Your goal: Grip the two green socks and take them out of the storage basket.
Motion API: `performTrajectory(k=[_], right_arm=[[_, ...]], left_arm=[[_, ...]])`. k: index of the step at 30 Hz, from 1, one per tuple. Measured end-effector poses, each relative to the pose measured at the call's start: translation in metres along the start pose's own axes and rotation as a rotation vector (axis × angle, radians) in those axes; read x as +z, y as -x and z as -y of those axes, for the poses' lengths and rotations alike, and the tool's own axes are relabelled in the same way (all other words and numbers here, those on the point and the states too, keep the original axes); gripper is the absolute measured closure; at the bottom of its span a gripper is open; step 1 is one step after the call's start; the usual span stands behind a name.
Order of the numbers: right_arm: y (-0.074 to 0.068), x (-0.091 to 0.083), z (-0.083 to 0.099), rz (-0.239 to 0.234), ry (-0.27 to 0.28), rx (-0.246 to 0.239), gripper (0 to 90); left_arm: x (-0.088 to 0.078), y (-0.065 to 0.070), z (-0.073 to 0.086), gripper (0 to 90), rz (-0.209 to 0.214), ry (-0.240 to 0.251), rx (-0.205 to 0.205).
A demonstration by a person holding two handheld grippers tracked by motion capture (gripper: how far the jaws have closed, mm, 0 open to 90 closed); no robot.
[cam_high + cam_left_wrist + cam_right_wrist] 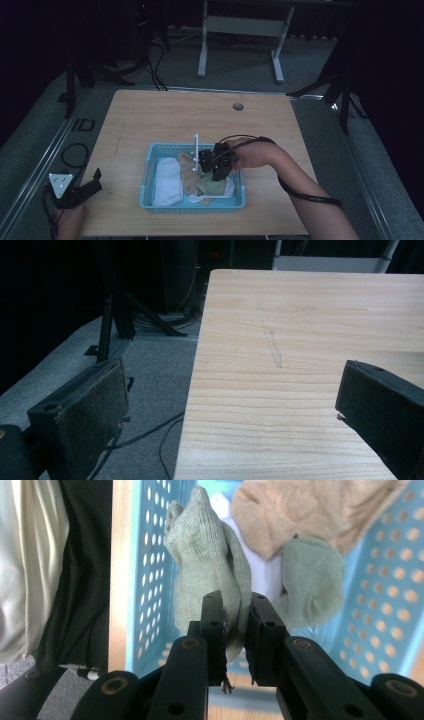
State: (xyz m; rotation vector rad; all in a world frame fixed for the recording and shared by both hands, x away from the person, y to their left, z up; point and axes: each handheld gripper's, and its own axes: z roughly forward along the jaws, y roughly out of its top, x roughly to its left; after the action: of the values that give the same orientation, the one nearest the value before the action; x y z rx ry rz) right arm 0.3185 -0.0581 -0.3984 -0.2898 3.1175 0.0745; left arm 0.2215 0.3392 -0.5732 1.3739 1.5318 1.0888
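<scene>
**Right hand-held gripper holds green sock over basket; left idle at bench corner**

The bench (150,115) carries one container, a light blue perforated basket (145,182), set near the person's edge and a little right of centre.

Basket contents, as seen from the high view: a white cloth (167,180) folded along the left side, a tan sock (189,172) in the middle, and further white fabric at the front right. The right gripper view also shows a second green piece (312,580) lying on the basket floor beside the tan one.

The right hand-held gripper (234,612) is directly over the basket's right half. Its jaws are closed narrow on a green sock (210,555). The sock extends away from the jaws along the gripper's own axis, its far end bunched. Whether it is clear of the basket floor cannot be told.

The left hand-held gripper (87,187) rests at the front left corner of the bench, well apart from the basket, jaws spread wide and holding nothing. The right hand is therefore the nearer to every item.

Judgement: the step in hand is withdrawal of the sock; the basket's near wall lies below the jaws.
</scene>
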Motion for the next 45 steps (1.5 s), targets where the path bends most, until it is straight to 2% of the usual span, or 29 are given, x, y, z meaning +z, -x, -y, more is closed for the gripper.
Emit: performTrajectory(k=[1, 8, 9, 13, 14, 19, 20, 21, 32, 38, 45], right_arm=[[-0.001, -0.009, 0.005, 0.012, 0.009, 0.014, 79.7], [-0.003, -0.025, 0.024, 0.026, 0.03, 0.051, 79.7], [-0.003, -0.028, 0.032, 0.033, 0.03, 0.064, 79.7], [-0.003, -0.03, 0.042, 0.036, 0.027, 0.081, 79.7], [-0.004, -0.031, 0.056, 0.035, 0.02, 0.1, 79.7], [-0.005, -0.032, 0.071, 0.036, 0.007, 0.12, 79.7], [-0.007, -0.031, 0.085, 0.034, -0.006, 0.147, 79.7], [-0.008, -0.031, 0.09, 0.032, -0.013, 0.152, 79.7], [-0.017, -0.027, 0.137, 0.012, -0.057, 0.232, 79.6], [-0.021, -0.017, 0.154, -0.004, -0.037, 0.264, 79.6], [-0.023, 0.025, 0.166, -0.067, -0.031, 0.278, 79.6]], left_arm=[[0.0, 0.0, 0.0, 0.7, 0.0, 0.0, 0.0], [0.0, 0.0, 0.0, 0.7, -0.001, 0.0, 0.0], [0.0, 0.0, 0.0, 0.7, -0.001, -0.002, 0.0], [0.0, 0.0, 0.0, 0.7, -0.002, -0.001, 0.001], [0.0, 0.0, 0.0, 0.7, -0.003, -0.003, 0.001], [0.0, 0.0, 0.0, 0.7, -0.004, -0.006, 0.002], [0.0, 0.0, 0.0, 0.7, -0.005, -0.006, 0.002], [0.0, 0.0, 0.0, 0.7, -0.006, -0.006, 0.003], [0.001, 0.001, 0.0, 0.7, -0.011, -0.008, 0.008], [0.0, 0.001, 0.0, 0.7, -0.013, -0.008, 0.011], [0.0, 0.001, 0.0, 0.7, -0.015, -0.007, 0.01]])
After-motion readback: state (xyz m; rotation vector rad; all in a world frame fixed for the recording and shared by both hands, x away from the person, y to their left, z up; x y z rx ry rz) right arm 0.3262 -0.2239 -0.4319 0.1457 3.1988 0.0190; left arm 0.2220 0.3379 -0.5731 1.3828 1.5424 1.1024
